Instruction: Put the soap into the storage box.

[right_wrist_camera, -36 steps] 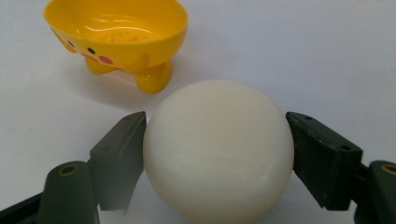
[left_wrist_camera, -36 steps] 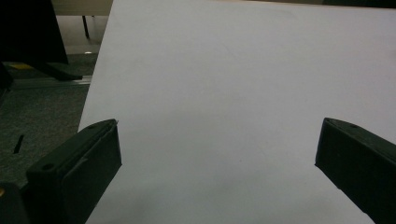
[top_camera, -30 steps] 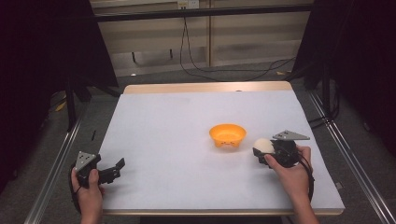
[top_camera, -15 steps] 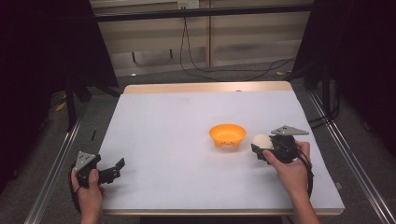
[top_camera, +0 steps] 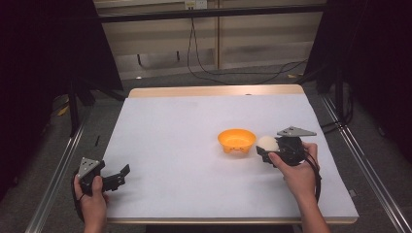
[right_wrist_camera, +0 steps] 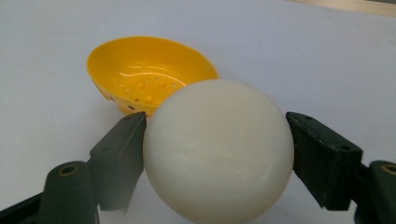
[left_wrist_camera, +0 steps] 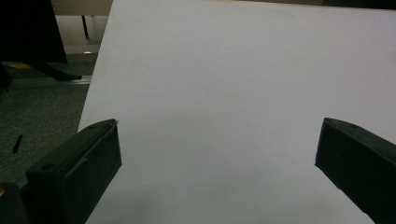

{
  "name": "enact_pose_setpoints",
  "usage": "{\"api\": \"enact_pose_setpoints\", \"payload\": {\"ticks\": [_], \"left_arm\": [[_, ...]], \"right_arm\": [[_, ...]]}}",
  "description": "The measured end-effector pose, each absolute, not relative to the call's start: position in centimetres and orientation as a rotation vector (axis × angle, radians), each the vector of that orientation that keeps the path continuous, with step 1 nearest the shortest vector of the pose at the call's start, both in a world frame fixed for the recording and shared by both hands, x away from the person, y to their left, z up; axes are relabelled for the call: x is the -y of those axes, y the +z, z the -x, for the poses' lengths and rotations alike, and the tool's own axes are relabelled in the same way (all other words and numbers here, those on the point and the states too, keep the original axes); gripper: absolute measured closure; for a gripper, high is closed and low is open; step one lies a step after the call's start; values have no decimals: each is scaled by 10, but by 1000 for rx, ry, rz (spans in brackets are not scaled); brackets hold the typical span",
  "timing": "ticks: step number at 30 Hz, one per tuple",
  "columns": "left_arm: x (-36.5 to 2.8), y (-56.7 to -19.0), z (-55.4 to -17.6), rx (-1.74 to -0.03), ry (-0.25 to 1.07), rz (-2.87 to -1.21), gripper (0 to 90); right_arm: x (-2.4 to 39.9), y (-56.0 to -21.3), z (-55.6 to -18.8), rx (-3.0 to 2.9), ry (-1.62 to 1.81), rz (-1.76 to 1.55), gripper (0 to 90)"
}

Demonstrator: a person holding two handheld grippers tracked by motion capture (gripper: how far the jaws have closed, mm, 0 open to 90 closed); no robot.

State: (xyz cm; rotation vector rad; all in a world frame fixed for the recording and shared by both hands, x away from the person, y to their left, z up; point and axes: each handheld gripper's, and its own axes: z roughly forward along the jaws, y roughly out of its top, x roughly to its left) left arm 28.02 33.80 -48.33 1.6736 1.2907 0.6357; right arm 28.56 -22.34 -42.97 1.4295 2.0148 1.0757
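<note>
Right gripper [top_camera: 266,150]: clamped on white ball [right_wrist_camera: 218,149], just beside orange bowl [top_camera: 236,140].
Left gripper [top_camera: 119,175]: jaws spread, over white surface [top_camera: 184,126].

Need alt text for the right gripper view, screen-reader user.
The right gripper clamps a smooth white ball between its two black jaws, close to the camera. Just behind the ball, a yellow perforated bowl sits empty on the white table.

Left gripper [top_camera: 118,175] agape, right gripper [top_camera: 266,151] clamped
</note>
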Motion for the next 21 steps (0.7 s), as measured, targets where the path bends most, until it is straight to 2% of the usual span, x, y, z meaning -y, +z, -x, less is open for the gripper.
{"api": "enact_pose_setpoints", "payload": {"ticks": [21], "left_arm": [[-338, -483, -280, -1293, 641, -1671, 0]], "right_arm": [[202, -424, -299, -2024, 1100, -1409, 231]]}}
